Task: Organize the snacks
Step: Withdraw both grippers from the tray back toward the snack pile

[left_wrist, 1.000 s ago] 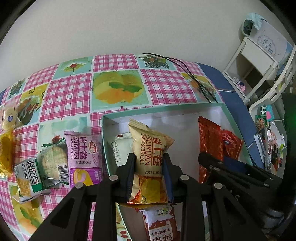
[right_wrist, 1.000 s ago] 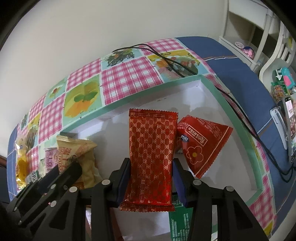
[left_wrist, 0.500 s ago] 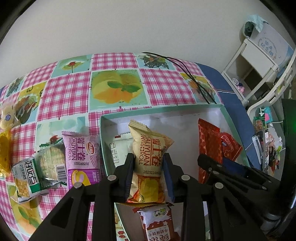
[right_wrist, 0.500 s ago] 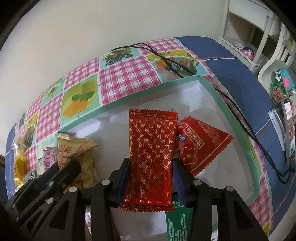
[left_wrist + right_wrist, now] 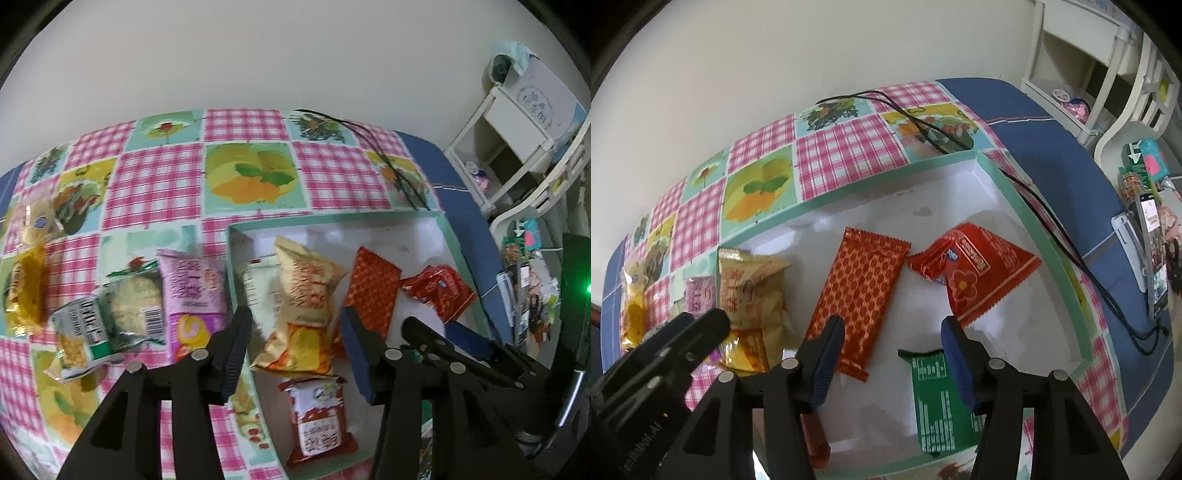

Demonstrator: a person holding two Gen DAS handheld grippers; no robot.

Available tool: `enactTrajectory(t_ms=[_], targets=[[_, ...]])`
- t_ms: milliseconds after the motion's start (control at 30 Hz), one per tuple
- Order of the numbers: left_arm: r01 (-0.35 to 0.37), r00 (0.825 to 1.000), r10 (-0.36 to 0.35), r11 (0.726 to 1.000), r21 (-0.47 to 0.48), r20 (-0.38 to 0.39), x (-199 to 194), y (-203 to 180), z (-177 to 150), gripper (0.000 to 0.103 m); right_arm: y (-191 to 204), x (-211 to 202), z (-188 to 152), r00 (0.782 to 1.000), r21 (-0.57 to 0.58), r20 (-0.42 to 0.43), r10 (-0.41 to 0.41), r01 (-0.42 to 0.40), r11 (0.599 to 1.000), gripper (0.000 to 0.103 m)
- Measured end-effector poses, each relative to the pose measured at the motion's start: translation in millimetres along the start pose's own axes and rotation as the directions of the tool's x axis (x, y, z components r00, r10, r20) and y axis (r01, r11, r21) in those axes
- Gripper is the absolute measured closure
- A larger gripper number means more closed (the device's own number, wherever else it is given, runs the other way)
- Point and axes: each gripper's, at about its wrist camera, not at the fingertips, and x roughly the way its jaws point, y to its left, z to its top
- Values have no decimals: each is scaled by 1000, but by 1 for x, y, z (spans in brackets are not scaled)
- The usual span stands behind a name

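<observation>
Left gripper (image 5: 295, 332): jaws spread wide, nothing clamped. The yellow packet (image 5: 304, 306) lies between them on the floor of the box (image 5: 332, 220), its lower end over a red-and-white packet (image 5: 319, 417).

Right gripper (image 5: 892, 350): jaws likewise apart and empty. The patterned red bar (image 5: 862, 295) lies ahead of its left finger; a green packet (image 5: 936, 391) lies under its right finger, and a red triangular pouch (image 5: 975, 273) lies farther out.

Risks, as judged:
- A finger lifting away may snag a wrapper edge and drag it out.
- Packets beside the box, the pink one (image 5: 194, 291) nearest, remain outside it.
- The two grippers sit close; a sideways move may knock them together.
</observation>
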Motion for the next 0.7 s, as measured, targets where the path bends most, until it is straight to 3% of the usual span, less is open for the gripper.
enactTrajectory(t_ms=[167, 267, 400, 433, 700], targets=[[-53, 999, 53, 998, -18, -10, -6, 12, -6, 45, 3, -4, -8, 1000, -25, -8, -13, 13, 1000, 44], [-101, 995, 101, 994, -39, -11, -10, 22, -11, 22, 7, -7, -15, 1000, -40, -1, -21, 21, 999, 31], [-144, 990, 144, 988, -57, -3, -14, 33, -19, 15, 18, -8, -25, 1000, -61, -3, 3, -3, 998, 17], [-148, 989, 149, 987, -67, -1, -16, 36, -21, 9, 20, -8, -27, 1000, -67, -1, 2, -2, 998, 15], [-209, 977, 212, 969, -128, 5, -27, 63, -38, 3, 37, -16, -44, 1000, -114, 14, 0, 1, 994, 0]])
